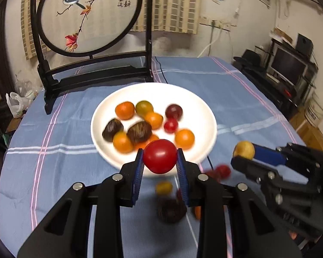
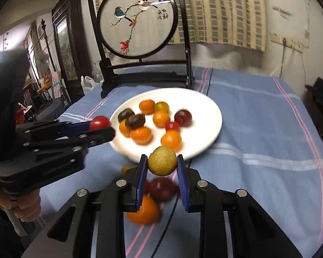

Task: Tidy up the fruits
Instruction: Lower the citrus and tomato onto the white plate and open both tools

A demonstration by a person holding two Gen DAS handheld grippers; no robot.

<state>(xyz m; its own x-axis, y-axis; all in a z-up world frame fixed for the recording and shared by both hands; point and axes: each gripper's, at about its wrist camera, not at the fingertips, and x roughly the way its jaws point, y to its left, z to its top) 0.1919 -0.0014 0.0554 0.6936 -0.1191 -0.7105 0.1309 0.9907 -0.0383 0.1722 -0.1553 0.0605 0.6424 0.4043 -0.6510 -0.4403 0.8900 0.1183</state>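
My left gripper [image 1: 160, 160] is shut on a red tomato [image 1: 160, 158], held above the near rim of the white plate [image 1: 101, 133]. It also shows in the right wrist view [image 2: 101, 126], with the red tomato [image 2: 99, 122] at the plate's left edge. My right gripper [image 2: 162, 164] is shut on a yellow-green round fruit [image 2: 162, 160], just in front of the plate [image 2: 206, 133]. It shows in the left wrist view [image 1: 243, 153] with the yellow fruit [image 1: 243, 149]. The plate holds several orange, red, dark and chestnut-like fruits.
Loose fruits lie on the blue checked tablecloth [image 1: 236, 99] under the grippers: a yellow one [image 1: 163, 187], red ones [image 1: 222, 170], a dark one [image 2: 161, 188], an orange one [image 2: 143, 211]. A round bird-painting screen on a black stand [image 1: 88, 15] stands behind the plate. A black cable [image 1: 161, 71] crosses the cloth.
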